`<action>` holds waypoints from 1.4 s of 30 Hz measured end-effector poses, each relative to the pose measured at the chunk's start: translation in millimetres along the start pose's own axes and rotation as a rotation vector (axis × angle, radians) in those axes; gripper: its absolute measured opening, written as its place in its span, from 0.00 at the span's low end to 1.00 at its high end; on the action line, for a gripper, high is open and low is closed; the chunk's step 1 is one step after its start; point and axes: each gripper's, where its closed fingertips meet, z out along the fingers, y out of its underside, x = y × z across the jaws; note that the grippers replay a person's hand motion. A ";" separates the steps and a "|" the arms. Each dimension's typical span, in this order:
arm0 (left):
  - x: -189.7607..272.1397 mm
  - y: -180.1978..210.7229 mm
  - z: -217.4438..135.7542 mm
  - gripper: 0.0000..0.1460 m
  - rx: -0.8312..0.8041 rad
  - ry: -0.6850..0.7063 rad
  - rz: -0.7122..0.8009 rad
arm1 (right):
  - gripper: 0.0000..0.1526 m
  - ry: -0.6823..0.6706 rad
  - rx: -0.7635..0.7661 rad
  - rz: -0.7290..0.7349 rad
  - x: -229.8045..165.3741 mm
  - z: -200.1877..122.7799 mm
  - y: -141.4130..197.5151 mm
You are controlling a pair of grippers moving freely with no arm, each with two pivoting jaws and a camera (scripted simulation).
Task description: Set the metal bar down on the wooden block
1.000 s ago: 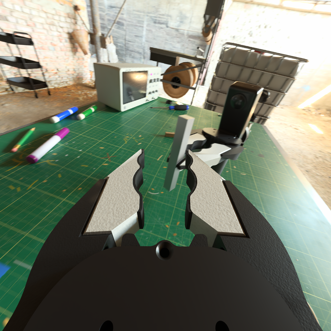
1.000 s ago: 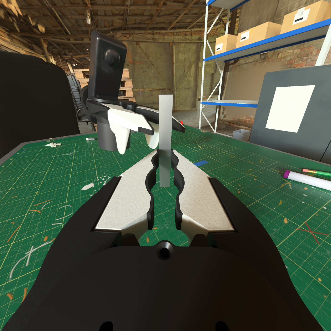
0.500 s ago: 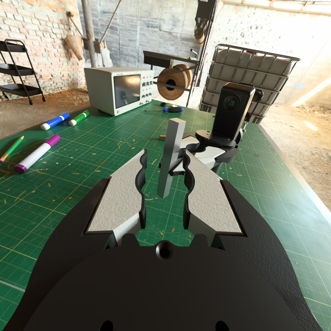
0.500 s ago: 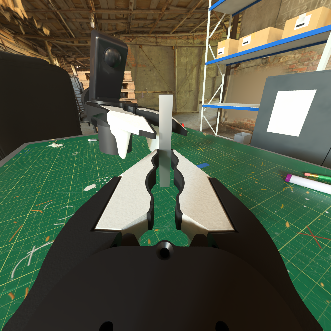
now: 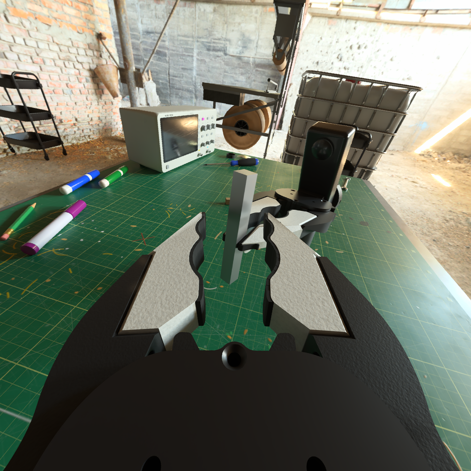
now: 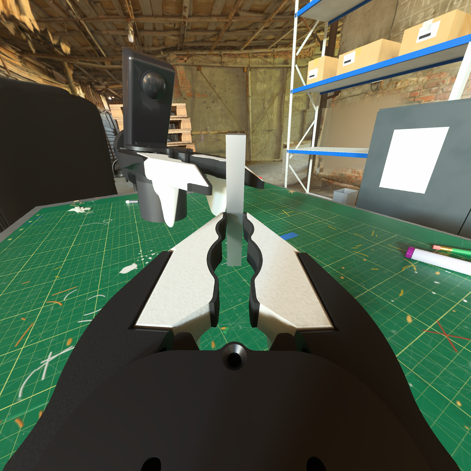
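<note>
A grey metal bar point(image 5: 239, 224) stands upright above the green mat, clear of it. My right gripper point(image 6: 234, 216) is shut on the bar's lower half point(image 6: 235, 178); it also shows in the left wrist view point(image 5: 246, 229), facing me. My left gripper point(image 5: 234, 215) is open with the bar in the gap near its fingertips, not touching either finger. In the right wrist view the left gripper point(image 6: 235, 186) is just behind the bar. A small wooden block point(image 5: 227, 201) lies on the mat behind the bar, mostly hidden.
A beige instrument with a screen point(image 5: 165, 137) stands at the back of the table. Markers point(image 5: 53, 226) and a pencil point(image 5: 19, 220) lie to the left, and a screwdriver point(image 5: 242, 162) at the back. The table's edge point(image 5: 413, 244) runs along the right. Another marker point(image 6: 438, 260) lies on the right.
My left gripper has shifted so the bar now sits centred between its open fingers instead of by the right finger. The right gripper has held the bar almost still.
</note>
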 end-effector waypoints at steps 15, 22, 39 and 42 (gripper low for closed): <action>-16.1 0.8 -15.1 0.32 0.025 -0.066 -0.039 | 0.08 -0.005 0.001 0.008 -0.7 0.5 -1.0; -12.8 3.5 -2.2 0.34 0.015 -0.072 -0.037 | 0.08 -0.001 0.001 0.028 3.1 -0.2 -0.1; -19.3 7.5 -59.0 0.34 0.086 -0.142 -0.072 | 0.08 0.115 -0.080 0.145 31.5 -29.9 -31.6; -20.4 12.2 -71.5 0.34 0.080 -0.159 -0.075 | 0.08 0.296 -0.290 0.026 64.1 -76.0 -52.1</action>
